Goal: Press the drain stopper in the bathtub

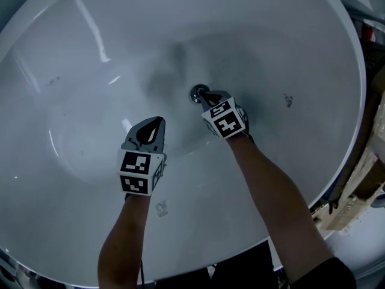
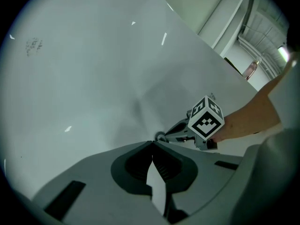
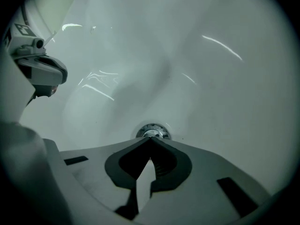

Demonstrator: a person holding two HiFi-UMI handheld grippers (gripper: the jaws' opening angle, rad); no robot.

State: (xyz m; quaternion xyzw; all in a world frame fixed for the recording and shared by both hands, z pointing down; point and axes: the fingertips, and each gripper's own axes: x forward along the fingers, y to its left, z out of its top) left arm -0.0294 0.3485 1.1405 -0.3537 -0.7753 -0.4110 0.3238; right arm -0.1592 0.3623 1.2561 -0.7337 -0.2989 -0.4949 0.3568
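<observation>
A round chrome drain stopper (image 1: 197,93) sits at the bottom of the white bathtub (image 1: 78,59). My right gripper (image 1: 206,96) is shut, and its joined tips rest right at the stopper's near edge; in the right gripper view the drain stopper (image 3: 152,131) shows just beyond the right gripper's tips (image 3: 150,138). My left gripper (image 1: 156,120) is shut too, empty, and hangs over bare tub floor to the left of the drain. From the left gripper view, past the left gripper's tips (image 2: 153,143), the drain stopper (image 2: 161,136) and the right gripper (image 2: 165,135) on it are visible.
The tub's rim (image 1: 355,137) curves along the right, with cluttered floor and debris (image 1: 361,191) beyond it. Small dark marks (image 1: 288,100) dot the tub floor right of the drain. The person's forearms (image 1: 271,191) reach in from the bottom.
</observation>
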